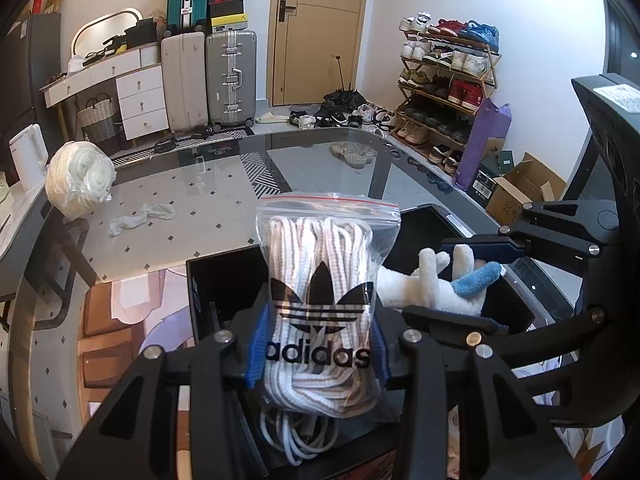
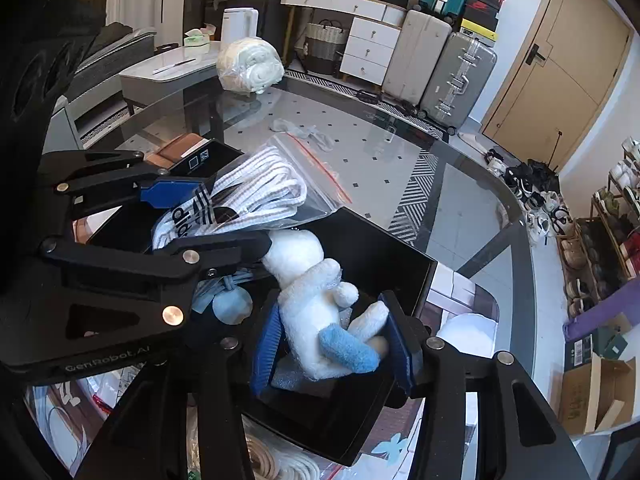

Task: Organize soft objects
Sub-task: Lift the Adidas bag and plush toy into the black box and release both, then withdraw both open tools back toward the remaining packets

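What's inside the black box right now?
A white plush toy lies in the black box, the right tool around it. The laces bag and left tool hide the rest.

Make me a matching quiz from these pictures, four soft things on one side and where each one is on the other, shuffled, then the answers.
Things:
1. adidas bag of laces
2. white plush toy
3. rolled white bundle
4. white sock

Places:
A. lying flat on the glass table
B. between the right gripper fingers, over the black box
C. at the table's far edge
D. clamped in the left gripper

Pairs: 1-D, 2-B, 3-C, 4-A
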Action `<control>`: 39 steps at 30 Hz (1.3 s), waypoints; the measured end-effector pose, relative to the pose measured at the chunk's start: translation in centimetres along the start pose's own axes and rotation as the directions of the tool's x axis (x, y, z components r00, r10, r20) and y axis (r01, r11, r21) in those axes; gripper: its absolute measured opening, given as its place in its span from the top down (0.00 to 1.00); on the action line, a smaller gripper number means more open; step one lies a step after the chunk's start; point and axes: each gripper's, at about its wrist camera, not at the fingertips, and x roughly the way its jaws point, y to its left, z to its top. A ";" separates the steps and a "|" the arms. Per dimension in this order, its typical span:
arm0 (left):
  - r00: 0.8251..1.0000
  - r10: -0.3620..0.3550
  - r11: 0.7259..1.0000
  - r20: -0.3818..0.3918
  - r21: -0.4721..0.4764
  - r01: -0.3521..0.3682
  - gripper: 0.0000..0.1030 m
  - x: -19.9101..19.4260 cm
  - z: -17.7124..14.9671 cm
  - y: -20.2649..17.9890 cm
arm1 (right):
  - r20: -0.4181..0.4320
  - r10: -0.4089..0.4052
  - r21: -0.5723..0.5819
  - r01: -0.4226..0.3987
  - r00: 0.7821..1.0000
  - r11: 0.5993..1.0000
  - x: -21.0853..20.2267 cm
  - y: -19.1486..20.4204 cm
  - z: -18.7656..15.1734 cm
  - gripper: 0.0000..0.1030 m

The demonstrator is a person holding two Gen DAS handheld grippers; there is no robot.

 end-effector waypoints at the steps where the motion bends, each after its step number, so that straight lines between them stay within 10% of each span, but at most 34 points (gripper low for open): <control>1: 1.000 -0.002 1.000 -0.002 0.001 0.002 0.60 0.0 0.0 0.2 | 0.003 0.000 0.001 0.000 1.000 1.000 0.0 0.0 0.0 0.53; 5: 1.000 -0.012 1.000 -0.011 0.007 0.012 0.55 -0.2 0.0 0.3 | 0.015 -0.006 -0.023 0.006 1.000 1.000 -0.4 0.1 -0.2 0.44; 10: 0.999 -0.007 0.999 0.041 -0.042 0.008 0.17 -2.1 0.1 0.8 | 0.096 -0.048 -0.021 0.050 0.994 0.998 -2.6 -0.4 -0.9 0.24; 15: 0.996 0.006 0.997 0.092 -0.074 0.001 0.01 -4.6 -0.2 1.1 | 0.146 -0.083 0.033 0.079 0.986 0.996 -5.1 -1.1 -1.8 0.04; 39: 0.970 0.146 0.988 0.194 -0.079 -0.133 0.00 -11.9 -6.8 0.0 | 0.221 0.022 0.275 -0.084 0.975 0.958 -10.6 0.7 -9.5 0.01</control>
